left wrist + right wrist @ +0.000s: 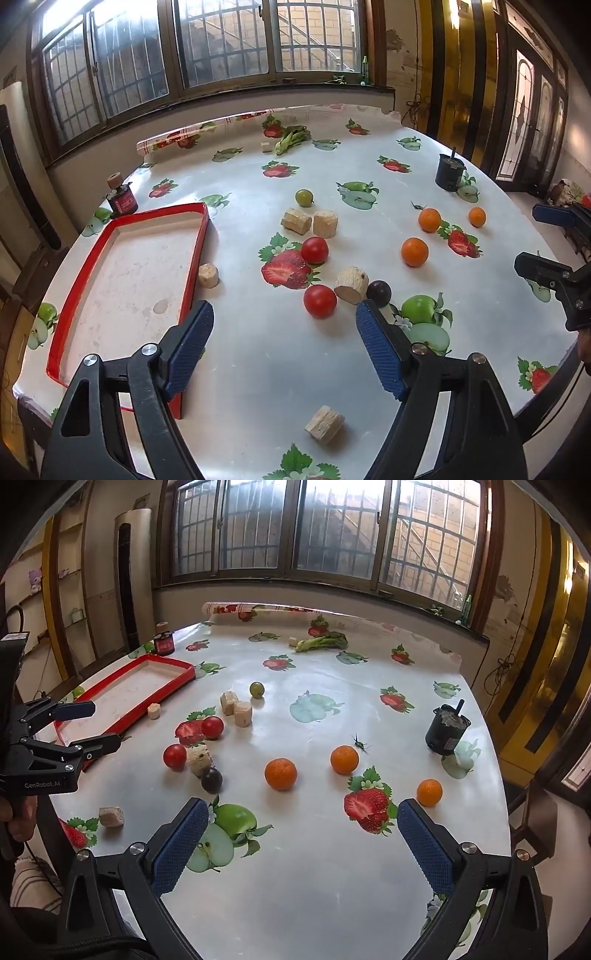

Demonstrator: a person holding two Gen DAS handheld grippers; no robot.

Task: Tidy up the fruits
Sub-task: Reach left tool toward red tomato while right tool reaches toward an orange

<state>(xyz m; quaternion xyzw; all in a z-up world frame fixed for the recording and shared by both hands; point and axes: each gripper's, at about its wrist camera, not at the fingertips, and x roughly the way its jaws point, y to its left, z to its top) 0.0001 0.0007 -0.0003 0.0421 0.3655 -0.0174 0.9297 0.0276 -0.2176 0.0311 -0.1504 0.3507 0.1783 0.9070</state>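
Observation:
On the fruit-print tablecloth lie two red tomatoes (314, 250) (320, 301), a dark plum (378, 293), a small green fruit (304, 197) and three oranges (280, 774) (344, 759) (429, 792). A red-rimmed tray (159, 216) sits at the left with no fruit in it. My left gripper (284, 310) hovers open just short of the nearer tomato and the plum, holding nothing. My right gripper (302, 806) hangs open in front of the oranges, also holding nothing. Each gripper shows at the edge of the other's view.
Several pale cork-like blocks (325, 223) lie among the fruit, one near the front edge (325, 428). A black pot (445, 731) stands at the right, a dark red jar (122, 199) behind the tray, a leafy vegetable (291, 138) at the far edge.

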